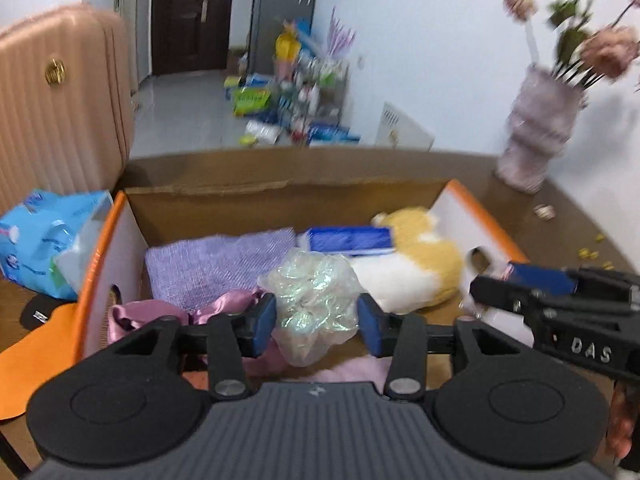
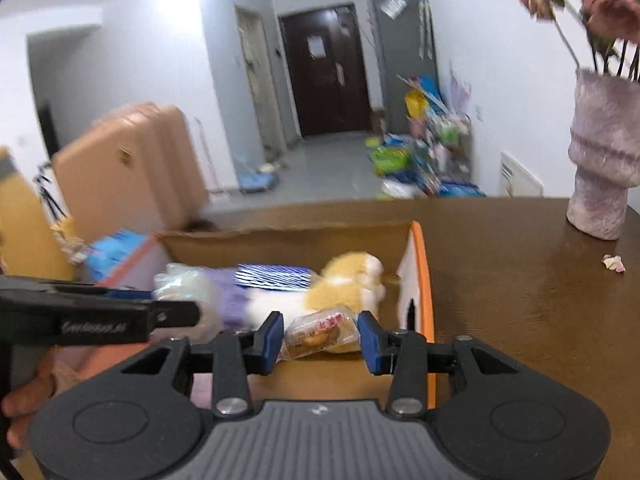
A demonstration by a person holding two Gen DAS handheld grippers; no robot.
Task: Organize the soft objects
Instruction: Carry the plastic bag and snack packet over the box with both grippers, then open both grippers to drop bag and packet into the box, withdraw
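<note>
An open cardboard box with orange-edged flaps holds a purple towel, a blue tissue pack, a yellow-and-white plush toy and pink satin cloth. My left gripper is shut on a clear iridescent mesh ball, held over the box. My right gripper is shut on a wrapped bread snack above the box's near right corner. The box, plush and mesh ball also show in the right wrist view.
A blue tissue bag lies left of the box, with a pink suitcase behind. A mauve vase of flowers stands on the brown table at the right. Small crumbs lie near the vase.
</note>
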